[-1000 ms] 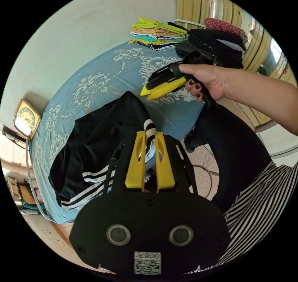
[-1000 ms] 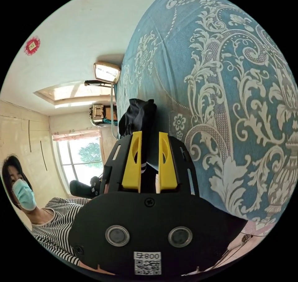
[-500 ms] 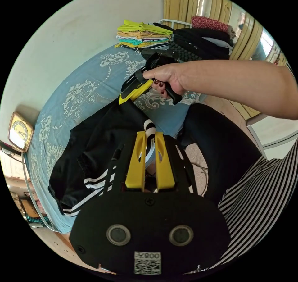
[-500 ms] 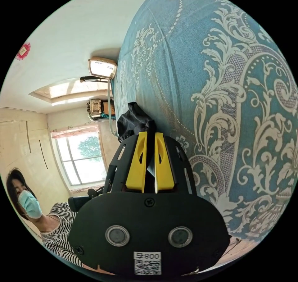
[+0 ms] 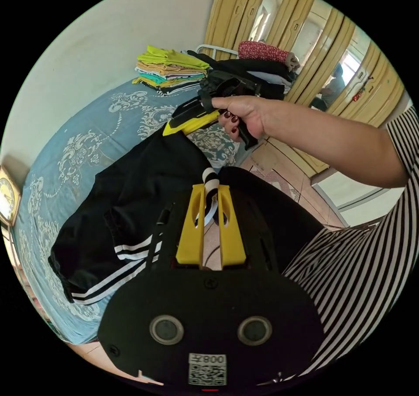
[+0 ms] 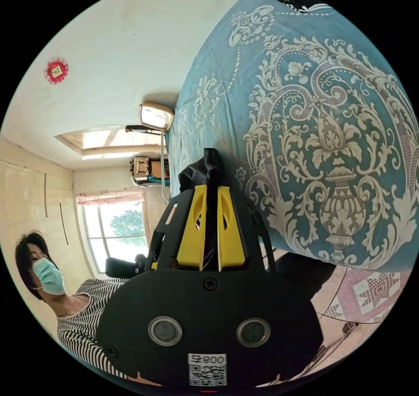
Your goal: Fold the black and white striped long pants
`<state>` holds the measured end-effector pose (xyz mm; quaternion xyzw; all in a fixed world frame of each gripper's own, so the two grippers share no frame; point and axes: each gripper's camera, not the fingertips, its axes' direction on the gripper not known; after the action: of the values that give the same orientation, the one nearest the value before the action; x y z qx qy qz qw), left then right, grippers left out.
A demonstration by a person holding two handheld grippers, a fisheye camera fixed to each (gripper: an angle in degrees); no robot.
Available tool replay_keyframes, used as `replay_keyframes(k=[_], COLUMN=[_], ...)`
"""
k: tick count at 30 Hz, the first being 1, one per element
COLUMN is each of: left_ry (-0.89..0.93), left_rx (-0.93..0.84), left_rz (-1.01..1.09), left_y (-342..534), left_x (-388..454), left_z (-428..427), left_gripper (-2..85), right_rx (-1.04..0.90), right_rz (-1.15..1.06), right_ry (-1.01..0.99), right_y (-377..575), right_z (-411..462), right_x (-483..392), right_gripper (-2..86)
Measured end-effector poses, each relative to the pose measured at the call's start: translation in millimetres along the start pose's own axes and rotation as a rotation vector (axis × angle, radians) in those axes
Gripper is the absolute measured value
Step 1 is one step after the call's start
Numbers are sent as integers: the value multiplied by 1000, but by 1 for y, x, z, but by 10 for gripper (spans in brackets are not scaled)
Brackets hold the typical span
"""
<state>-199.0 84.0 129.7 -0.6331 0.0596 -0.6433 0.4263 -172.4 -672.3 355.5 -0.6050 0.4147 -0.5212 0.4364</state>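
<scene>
**Pants lifted by both grippers**

Over the last second the right gripper (image 5: pixel 185 125) had closed on the pants (image 5: pixel 131 204): earlier its jaws stood apart with black cloth loose between them, and now the yellow jaws were together with a fold of black cloth pinched between them in the right gripper view (image 6: pixel 209 221). The hand (image 5: pixel 242 117) carrying it had also travelled, from off beyond the cloth to the garment's far edge ahead of the left gripper's jaws.

The left gripper (image 5: pixel 211 221) had its jaws close together, clamped on a striped band of the pants that stuck up past the tips. The rest of the garment spread out to the left of those jaws, black with white side stripes, lying on the bed (image 5: pixel 78 143) and partly raised toward the two grips.

With both ends held, the pants looked ready to be lifted and laid flat or doubled over; the fold itself seemed not yet made. A stack (image 5: pixel 170 69) of folded clothes sat well beyond the jaws.
</scene>
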Motion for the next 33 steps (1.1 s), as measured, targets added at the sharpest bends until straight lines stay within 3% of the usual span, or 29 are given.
replay_keyframes(k=[14, 33], left_ry=[134, 198], left_rx=[458, 569], left_rz=[-445, -968], left_y=[234, 510], left_x=[-127, -227], left_z=[22, 219], left_gripper=[53, 56], right_rx=[-49, -401], right_rz=[-280, -272], right_ry=[-196, 61], right_y=[-71, -202], right_z=[102, 405], right_x=[-227, -425], right_gripper=[30, 43])
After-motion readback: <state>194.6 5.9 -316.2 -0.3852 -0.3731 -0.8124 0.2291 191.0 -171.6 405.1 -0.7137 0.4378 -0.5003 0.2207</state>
